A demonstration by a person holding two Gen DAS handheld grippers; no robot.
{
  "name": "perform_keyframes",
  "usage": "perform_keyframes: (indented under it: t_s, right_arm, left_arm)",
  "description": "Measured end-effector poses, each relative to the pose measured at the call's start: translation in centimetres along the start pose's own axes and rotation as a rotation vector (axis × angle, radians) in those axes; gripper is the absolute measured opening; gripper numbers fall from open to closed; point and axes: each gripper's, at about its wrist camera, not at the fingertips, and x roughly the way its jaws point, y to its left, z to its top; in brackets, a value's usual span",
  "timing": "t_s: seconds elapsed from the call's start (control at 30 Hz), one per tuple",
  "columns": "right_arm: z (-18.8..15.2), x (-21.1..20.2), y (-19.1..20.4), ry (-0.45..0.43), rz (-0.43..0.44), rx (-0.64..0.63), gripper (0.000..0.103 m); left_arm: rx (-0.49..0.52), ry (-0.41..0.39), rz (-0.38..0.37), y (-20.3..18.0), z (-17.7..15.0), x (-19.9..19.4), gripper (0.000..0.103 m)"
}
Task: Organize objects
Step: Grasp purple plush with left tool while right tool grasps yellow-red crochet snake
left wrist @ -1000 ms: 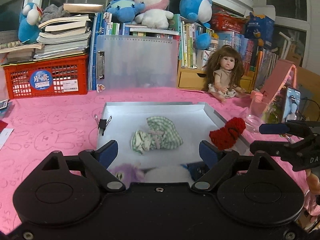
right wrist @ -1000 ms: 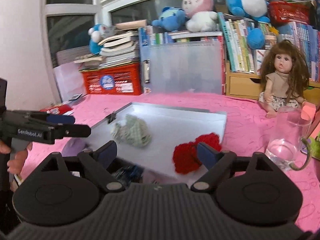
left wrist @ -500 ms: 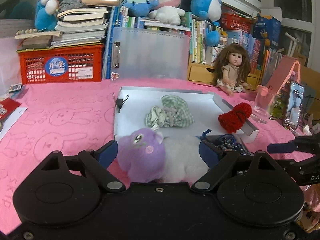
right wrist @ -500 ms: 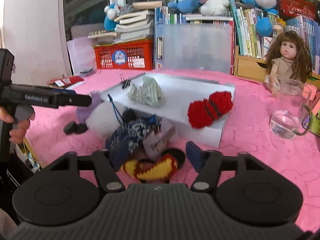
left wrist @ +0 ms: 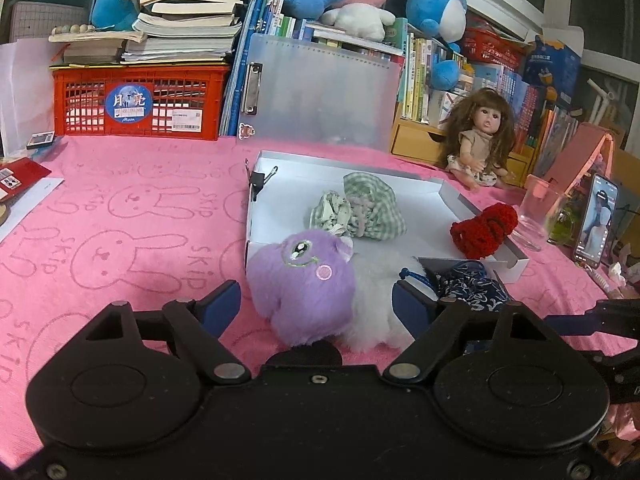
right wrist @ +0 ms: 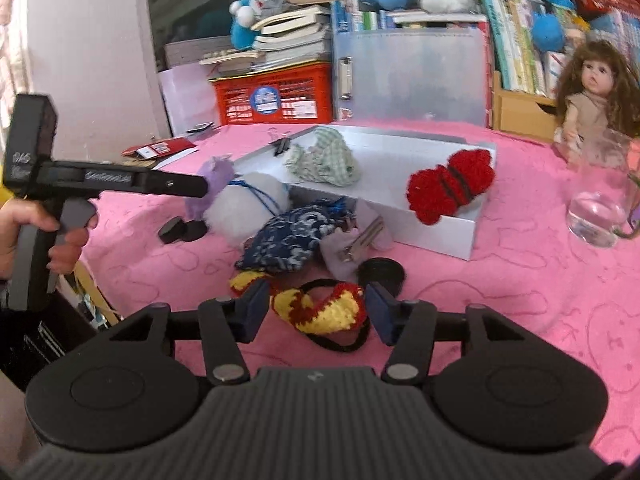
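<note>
The purple plush (left wrist: 304, 292) is hiding the white tray's (left wrist: 276, 216) near-left corner; the glass (right wrist: 600, 216) is blurring.

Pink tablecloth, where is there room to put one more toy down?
The pink tablecloth lies bare between the red crate and the white tray's left wall. Inside the tray, the back strip behind the green checked cloth is free. Crowded: the tray's near edge, where the purple plush, blue pouch and yellow-red knit pile up.
</note>
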Motion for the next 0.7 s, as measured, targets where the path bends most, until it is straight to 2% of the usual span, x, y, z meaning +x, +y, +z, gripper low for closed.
perform_keyframes:
  t_s: [0.33, 0.43, 0.7]
  right_arm:
    - [-0.5, 1.0, 1.4, 0.050, -0.010, -0.092, 0.056]
    - [-0.6, 0.9, 1.5, 0.047, -0.020, -0.094, 0.047]
    - [-0.4, 0.7, 1.3, 0.033, -0.010, -0.090, 0.041]
  left_arm:
    - [-0.015, 0.010, -0.014, -0.2, -0.2, 0.9, 0.076]
    - [-0.024, 0.010, -0.011, -0.2, -0.2, 1.1, 0.075]
    - [-0.071, 0.010, -0.017, 0.5, -0.2, 1.5, 0.074]
